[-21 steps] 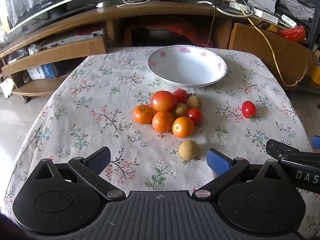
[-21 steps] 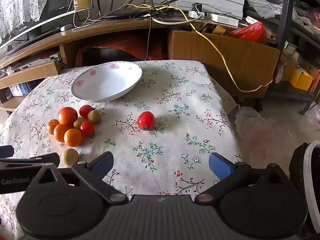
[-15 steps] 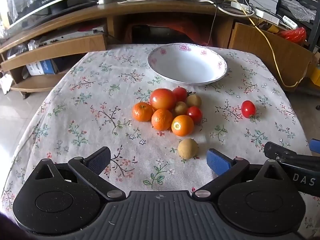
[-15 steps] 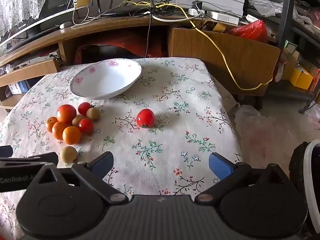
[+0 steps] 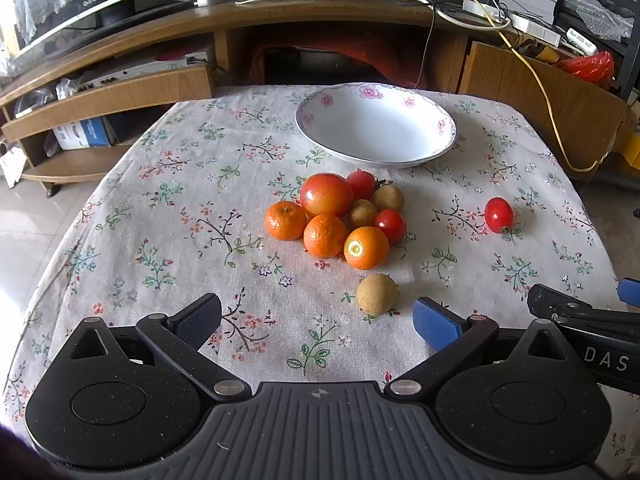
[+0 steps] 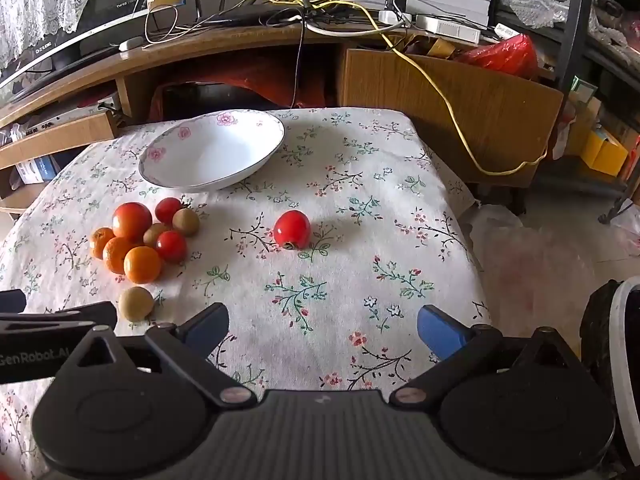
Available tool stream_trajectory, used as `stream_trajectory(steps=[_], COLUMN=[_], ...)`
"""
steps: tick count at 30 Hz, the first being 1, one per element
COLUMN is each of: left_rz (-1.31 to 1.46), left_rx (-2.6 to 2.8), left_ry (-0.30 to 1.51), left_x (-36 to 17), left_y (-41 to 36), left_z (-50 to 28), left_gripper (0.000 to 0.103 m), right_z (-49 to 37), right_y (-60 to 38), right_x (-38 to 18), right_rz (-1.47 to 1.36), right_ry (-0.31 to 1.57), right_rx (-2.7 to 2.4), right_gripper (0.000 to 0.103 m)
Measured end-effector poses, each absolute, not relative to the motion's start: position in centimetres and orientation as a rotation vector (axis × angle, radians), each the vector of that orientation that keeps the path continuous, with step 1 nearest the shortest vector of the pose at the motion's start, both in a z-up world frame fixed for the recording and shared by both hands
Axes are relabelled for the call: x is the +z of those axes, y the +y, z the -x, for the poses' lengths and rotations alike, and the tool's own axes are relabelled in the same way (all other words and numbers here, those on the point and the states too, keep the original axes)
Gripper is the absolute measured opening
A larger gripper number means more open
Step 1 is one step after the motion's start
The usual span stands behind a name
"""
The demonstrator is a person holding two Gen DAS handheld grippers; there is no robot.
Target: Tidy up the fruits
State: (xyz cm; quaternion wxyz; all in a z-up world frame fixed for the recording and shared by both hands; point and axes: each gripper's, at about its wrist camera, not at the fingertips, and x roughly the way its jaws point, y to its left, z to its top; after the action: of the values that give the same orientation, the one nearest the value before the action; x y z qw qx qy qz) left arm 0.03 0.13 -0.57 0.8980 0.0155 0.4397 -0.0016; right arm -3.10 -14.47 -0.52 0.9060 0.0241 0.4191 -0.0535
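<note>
A white flowered bowl [image 5: 376,124] [image 6: 212,152] stands empty at the far side of the floral tablecloth [image 5: 192,216]. In front of it lies a cluster of fruit: a big red-orange one [image 5: 326,194], three small oranges [image 5: 366,248], small red ones and brownish ones. One brownish fruit [image 5: 377,294] [image 6: 136,303] lies alone nearer me. A single red fruit [image 5: 498,214] [image 6: 292,229] lies apart to the right. My left gripper [image 5: 316,320] is open just short of the brownish fruit. My right gripper [image 6: 322,326] is open, well short of the red fruit.
Behind the table runs a wooden desk [image 5: 280,20] with a monitor, cables and a yellow cord [image 6: 452,112]. Shelves stand at the left [image 5: 104,92]. The floor drops away at the table's right edge [image 6: 520,248], with a dark bin [image 6: 616,352] near.
Both grippers have drawn slightly nearer over the table; the bowl and fruit sit a little closer and lower in view. Both stay open. No fruit has moved.
</note>
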Motion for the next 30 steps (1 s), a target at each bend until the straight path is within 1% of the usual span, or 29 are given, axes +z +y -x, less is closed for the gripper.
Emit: stream_trajectory(steps=[30], left_rz=[-0.034], left_rx=[-0.005], left_ry=[0.916], left_x=[-1.01], left_y=[0.15], left_z=[0.21], left_gripper=[0.101], right_z=[2.84], right_y=[-14.38], right_x=[-0.70], right_rz=[-0.052], right_ry=[0.893], right_rx=[-0.101], right_gripper=[0.098])
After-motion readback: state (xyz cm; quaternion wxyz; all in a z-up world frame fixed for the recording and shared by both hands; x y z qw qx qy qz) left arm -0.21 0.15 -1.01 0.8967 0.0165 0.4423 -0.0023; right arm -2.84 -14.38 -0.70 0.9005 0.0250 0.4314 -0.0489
